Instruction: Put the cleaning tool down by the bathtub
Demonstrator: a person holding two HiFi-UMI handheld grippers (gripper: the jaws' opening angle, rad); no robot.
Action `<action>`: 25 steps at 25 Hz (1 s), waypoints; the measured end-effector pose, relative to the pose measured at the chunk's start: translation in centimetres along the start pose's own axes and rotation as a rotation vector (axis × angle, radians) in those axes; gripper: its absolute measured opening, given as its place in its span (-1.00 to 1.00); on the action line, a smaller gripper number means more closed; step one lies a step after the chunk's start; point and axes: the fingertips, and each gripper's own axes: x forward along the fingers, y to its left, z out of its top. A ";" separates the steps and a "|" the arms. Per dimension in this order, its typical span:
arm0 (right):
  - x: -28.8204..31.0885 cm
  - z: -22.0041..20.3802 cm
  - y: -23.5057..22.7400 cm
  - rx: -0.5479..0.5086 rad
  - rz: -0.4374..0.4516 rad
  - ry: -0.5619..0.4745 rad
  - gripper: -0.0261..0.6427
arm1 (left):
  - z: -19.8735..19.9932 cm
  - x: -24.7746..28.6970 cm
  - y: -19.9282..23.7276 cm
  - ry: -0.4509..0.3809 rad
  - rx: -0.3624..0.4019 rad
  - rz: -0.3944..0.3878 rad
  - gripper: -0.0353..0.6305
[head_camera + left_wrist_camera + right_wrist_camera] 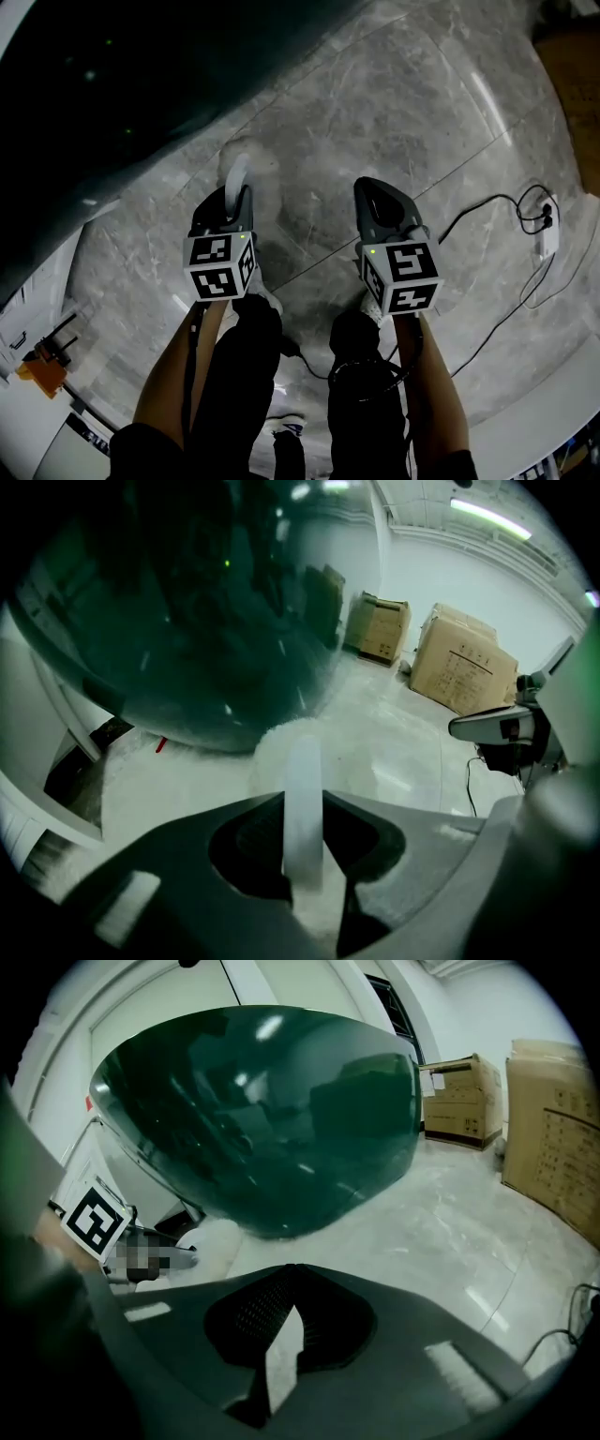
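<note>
The cleaning tool is a white handle (303,808) with a fluffy white head (286,747). My left gripper (303,803) is shut on that handle, and the head rests low over the marble floor just in front of the dark green bathtub (206,621). In the head view the left gripper (236,195) points at the tub (103,84) with the tool (240,171) sticking out ahead. My right gripper (373,192) hovers beside it, shut with nothing in it (291,1274). The right gripper view also shows the tub (272,1119) and the fluffy head (217,1241).
Grey marble floor (394,103) spreads to the right. A black cable and white power strip (547,232) lie at the right. Cardboard boxes (461,663) stand against the far wall. An orange object (37,367) sits at the lower left by a white ledge.
</note>
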 end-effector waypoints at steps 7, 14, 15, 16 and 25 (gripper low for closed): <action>2.6 -2.4 -0.8 -0.014 0.007 0.001 -0.84 | -1.8 3.8 1.1 0.012 0.045 0.006 -0.63; 5.4 -3.8 -2.3 0.016 0.008 -0.009 -0.84 | -2.7 7.2 2.0 0.013 0.078 0.022 -0.63; 5.7 -4.0 -2.3 0.015 0.014 -0.008 -0.84 | -3.0 7.5 2.1 0.017 0.083 0.023 -0.63; 6.1 -4.1 -2.3 0.011 0.018 -0.005 -0.84 | -3.3 7.9 2.2 0.021 0.086 0.025 -0.63; 8.7 -5.1 -2.7 0.010 0.044 0.014 -0.84 | -4.6 10.8 3.2 0.033 0.100 0.034 -0.63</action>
